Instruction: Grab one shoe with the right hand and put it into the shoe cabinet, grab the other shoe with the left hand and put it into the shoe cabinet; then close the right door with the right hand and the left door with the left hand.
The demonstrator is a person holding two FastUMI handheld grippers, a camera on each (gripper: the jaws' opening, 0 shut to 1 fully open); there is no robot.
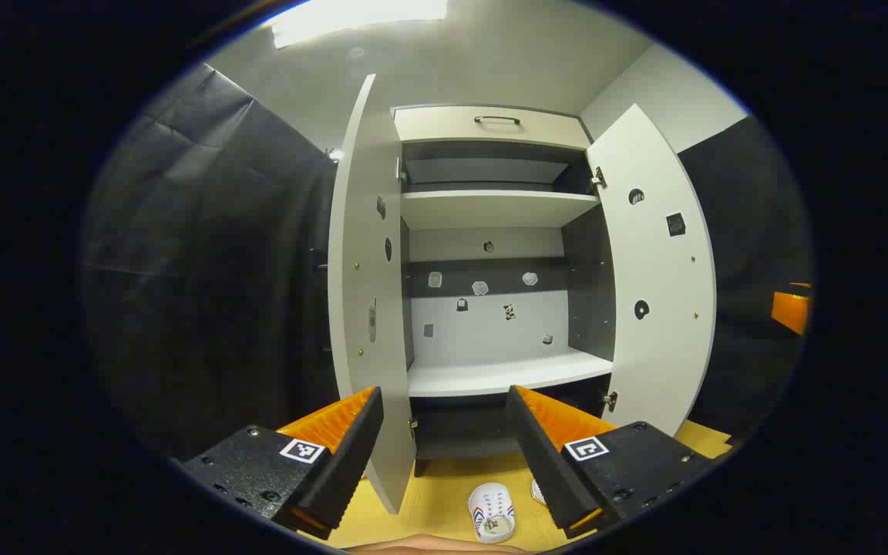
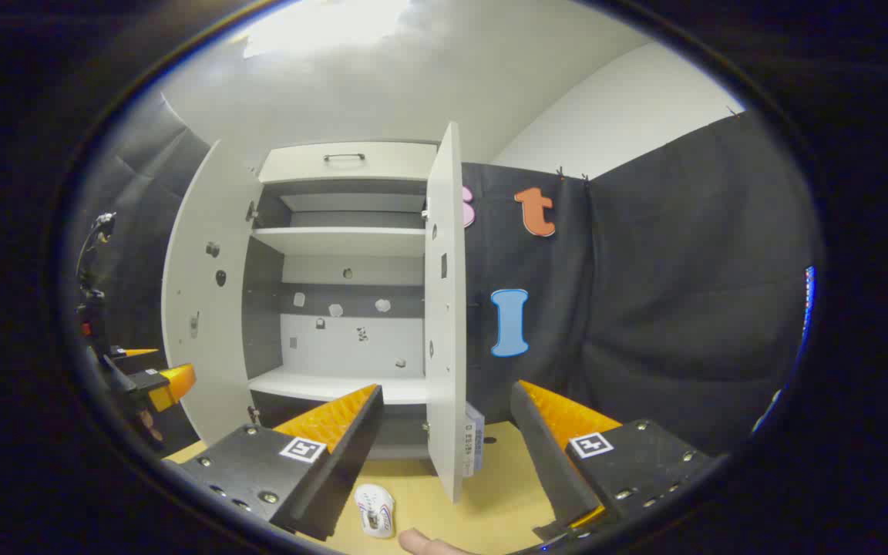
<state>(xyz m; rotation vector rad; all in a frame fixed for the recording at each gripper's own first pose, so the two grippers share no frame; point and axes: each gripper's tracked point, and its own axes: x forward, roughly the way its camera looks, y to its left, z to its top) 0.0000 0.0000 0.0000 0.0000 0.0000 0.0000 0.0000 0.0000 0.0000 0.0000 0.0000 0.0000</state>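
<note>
Shoes (image 1: 490,513) lie on the floor before the open shoe cabinet (image 1: 490,378), both the left tool (image 1: 444,447) and right tool (image 2: 448,455) spread empty, so a hasty reach risks clipping the right door (image 2: 444,308).

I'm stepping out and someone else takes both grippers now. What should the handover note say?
Left gripper: open, empty, facing the shoe cabinet.
Right gripper: open, empty.
One shoe lies on the floor before the cabinet; a second shoe's edge peeks out beside the left gripper's finger.
Left door and right door stand open; the shelves look bare.
Done: nothing.
Left: both shoes in, then both doors shut.
</note>
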